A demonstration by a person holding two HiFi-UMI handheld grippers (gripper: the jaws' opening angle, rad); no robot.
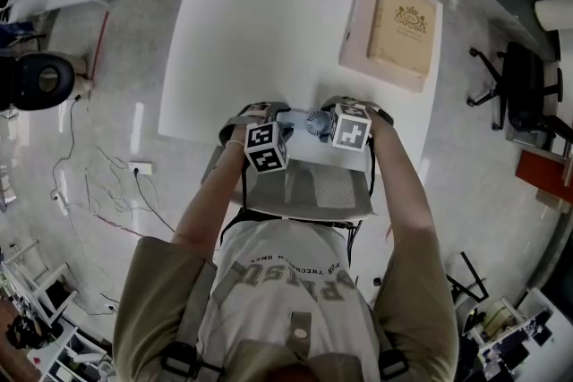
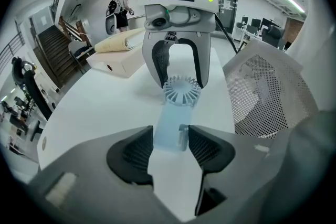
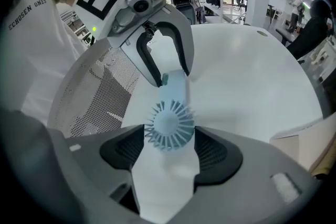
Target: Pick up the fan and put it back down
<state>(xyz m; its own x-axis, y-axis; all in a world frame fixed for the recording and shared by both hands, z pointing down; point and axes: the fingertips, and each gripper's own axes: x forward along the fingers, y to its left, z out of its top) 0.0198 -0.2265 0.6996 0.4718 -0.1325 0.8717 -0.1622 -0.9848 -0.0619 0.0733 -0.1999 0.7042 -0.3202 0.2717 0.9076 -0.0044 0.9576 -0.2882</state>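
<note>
Pinched the fan (image 2: 176, 113) at both ends: left gripper (image 2: 170, 136) on the handle, right gripper (image 3: 169, 136) on the round head. Ran lengthwise along the table's (image 1: 251, 31) near edge, head pointing right.

The head view looks steeply down on the fan (image 1: 315, 123) from well above, with the white table (image 1: 233, 31) spread beyond it. The left gripper (image 2: 170, 138) view and the right gripper (image 3: 169, 140) view sit close at the fan's opposite ends, facing each other along it; all three share the fan.
</note>
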